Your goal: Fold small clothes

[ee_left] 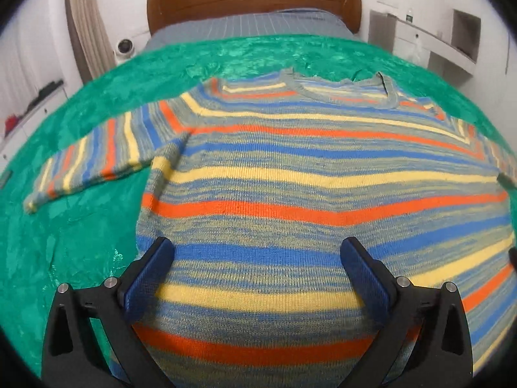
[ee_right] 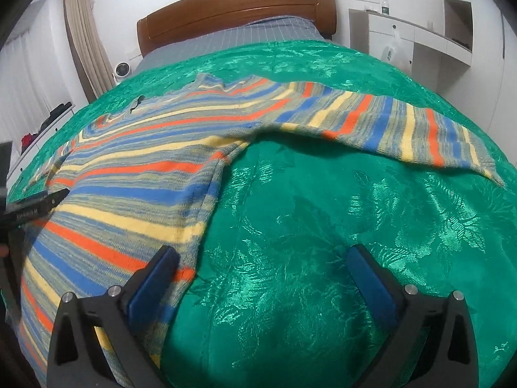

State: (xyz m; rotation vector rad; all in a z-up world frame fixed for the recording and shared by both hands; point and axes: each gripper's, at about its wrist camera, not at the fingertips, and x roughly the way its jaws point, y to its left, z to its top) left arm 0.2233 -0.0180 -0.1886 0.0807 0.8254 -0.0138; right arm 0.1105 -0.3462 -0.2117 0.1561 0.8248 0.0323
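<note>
A: Across the left wrist view, what is lying in front of the camera?

B: A knitted sweater with orange, yellow and blue stripes (ee_left: 290, 168) is lying spread flat on a shiny green patterned bedspread (ee_left: 64, 242), neckline pointing toward the brown wooden headboard (ee_left: 252, 3). One sleeve is stretching out to the left.

A: And the tongs?

B: The left gripper (ee_left: 257, 252) is hovering over the sweater's lower body with its blue-padded fingers (ee_left: 150, 278) standing wide apart, gripping nothing.

A: Moving to the right wrist view?

B: The sweater (ee_right: 122, 194) is occupying the left half, its other sleeve reaching out to the right across the bedspread (ee_right: 323, 258). The right gripper (ee_right: 263, 258) is straddling the sweater's side edge: its left finger (ee_right: 152, 281) is sitting over the knit, its right one over bare green cloth. Its jaws are gaping fully, holding nothing. At the left border, the tip of the left gripper is showing above the sweater.
</note>
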